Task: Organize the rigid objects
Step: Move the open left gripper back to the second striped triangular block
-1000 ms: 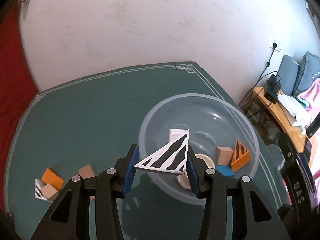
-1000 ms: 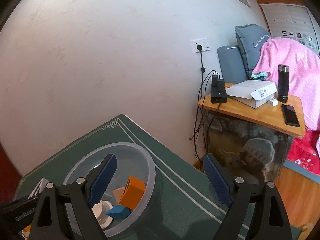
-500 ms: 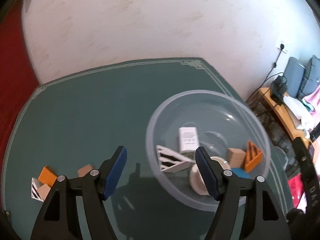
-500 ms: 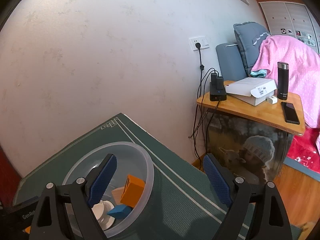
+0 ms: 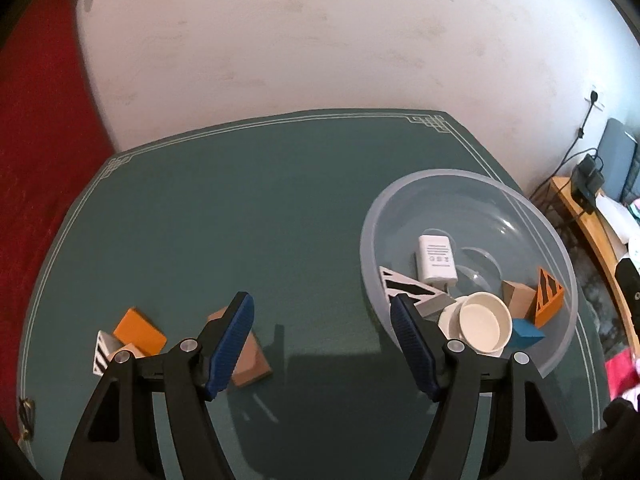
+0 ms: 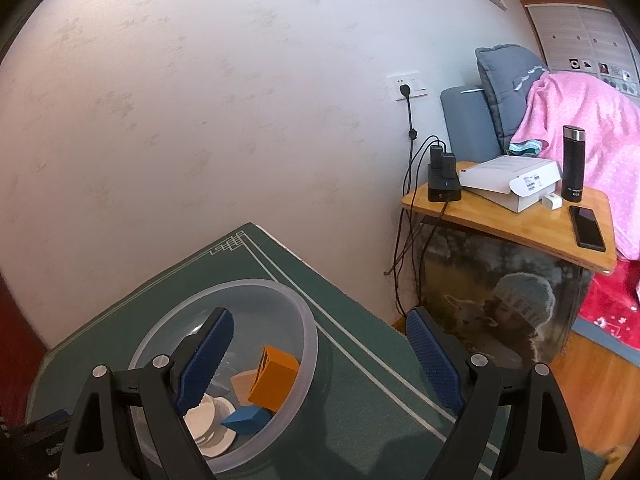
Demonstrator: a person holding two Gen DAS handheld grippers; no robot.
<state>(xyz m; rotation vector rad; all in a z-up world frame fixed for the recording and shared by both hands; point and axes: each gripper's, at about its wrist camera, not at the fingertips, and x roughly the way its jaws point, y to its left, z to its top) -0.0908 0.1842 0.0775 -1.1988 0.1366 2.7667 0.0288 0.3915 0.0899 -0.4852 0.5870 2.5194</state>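
A dark green mat with a pale line border (image 5: 240, 208) covers the table against a blotchy white wall, and on it stands the clear plastic bowl (image 5: 404, 200), the landmark for everything else

Inside the bowl lie the pieces already sorted: a white wedge with black stripes (image 5: 404, 286) against the near-left wall, a white adapter (image 5: 436, 258) just behind it, a white cup on a saucer (image 5: 484, 326) at the near side, then a tan block (image 5: 518, 304), a blue block (image 5: 526, 334) and an orange striped wedge (image 5: 550, 298) toward the right wall. They rest loose and jumbled, which suits a collecting bowl; order within it does not seem to matter

Well left of the bowl, still on the mat, wait the pieces not yet gathered: a brown block (image 5: 248, 356), partly hidden behind a finger, and further left an orange block (image 5: 138, 330) touching a small striped piece (image 5: 102, 352) and a pale block I cannot make out fully

The left gripper (image 5: 322, 344) hangs over the mat between bowl and leftovers, jaws spread with nothing between them, its left pad just over the brown block; judging by that, the brown block is the likely next pick. The right gripper (image 6: 316, 360) waits at the bowl's right side, jaws wide apart and empty, one finger over the bowl, the other past its rim, probably parked clear of the other hand's work

Beyond the table, right of the bowl, a wooden side table (image 6: 520, 232) carries chargers, a box and a flask, none of it part of the job
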